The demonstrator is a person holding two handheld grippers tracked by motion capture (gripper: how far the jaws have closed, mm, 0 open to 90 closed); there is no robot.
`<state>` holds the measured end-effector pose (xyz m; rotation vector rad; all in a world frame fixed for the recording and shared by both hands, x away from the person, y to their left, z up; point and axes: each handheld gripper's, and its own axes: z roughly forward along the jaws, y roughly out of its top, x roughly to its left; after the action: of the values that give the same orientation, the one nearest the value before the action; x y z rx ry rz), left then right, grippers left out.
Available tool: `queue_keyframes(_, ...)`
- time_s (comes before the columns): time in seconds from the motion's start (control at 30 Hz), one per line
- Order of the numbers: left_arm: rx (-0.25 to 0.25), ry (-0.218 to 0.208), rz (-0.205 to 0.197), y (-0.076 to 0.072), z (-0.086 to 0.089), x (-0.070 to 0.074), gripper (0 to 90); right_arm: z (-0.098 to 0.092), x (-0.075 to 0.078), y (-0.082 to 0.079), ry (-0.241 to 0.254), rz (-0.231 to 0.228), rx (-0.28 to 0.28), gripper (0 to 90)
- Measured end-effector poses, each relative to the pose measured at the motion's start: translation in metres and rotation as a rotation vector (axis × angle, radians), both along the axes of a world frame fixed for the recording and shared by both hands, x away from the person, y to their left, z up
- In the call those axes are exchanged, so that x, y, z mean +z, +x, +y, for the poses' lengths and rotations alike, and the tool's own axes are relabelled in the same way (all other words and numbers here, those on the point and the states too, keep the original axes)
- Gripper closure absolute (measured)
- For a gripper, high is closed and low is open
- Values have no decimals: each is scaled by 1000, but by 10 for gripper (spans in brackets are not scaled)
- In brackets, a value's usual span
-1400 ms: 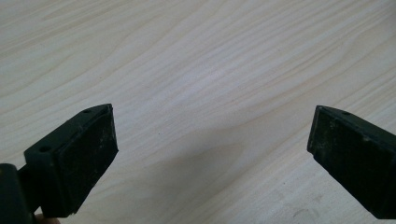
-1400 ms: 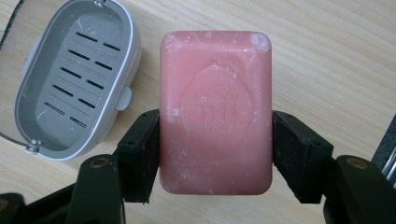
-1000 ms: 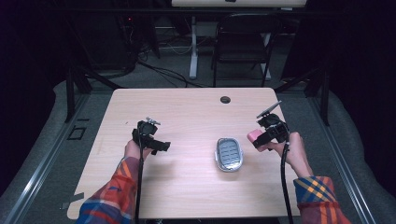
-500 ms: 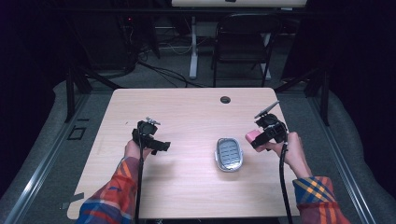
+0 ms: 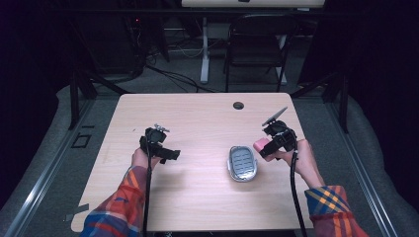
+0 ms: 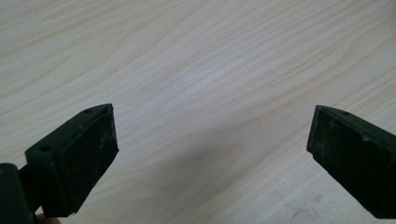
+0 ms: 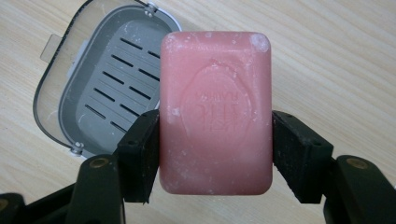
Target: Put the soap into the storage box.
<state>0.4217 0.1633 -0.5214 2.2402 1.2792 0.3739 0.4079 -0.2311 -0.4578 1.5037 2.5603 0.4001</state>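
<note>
The right tongs [image 7: 215, 154] pinch a pink rectangular soap bar [image 7: 215, 112] just above the open grey slotted soap dish [image 5: 242, 163] near the pale wooden counter's [image 5: 197, 113] right edge. The left tongs [image 6: 210, 154] are spread wide, holding nothing.

the right gripper [image 5: 267, 146], its jaws clamped on the pink soap bar [image 5: 260, 146], has edged slightly left and toward the person, so the bar now hangs just beside the right rim of the grey soap dish [image 5: 241, 163] on the bench, closer than a second ago.
</note>
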Motion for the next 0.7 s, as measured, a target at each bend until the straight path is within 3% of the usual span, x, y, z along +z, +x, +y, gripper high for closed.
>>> queue_keyframes(0.7,-2,2,3,0,0,-1,17,18,-5,1,5,8,34,370)
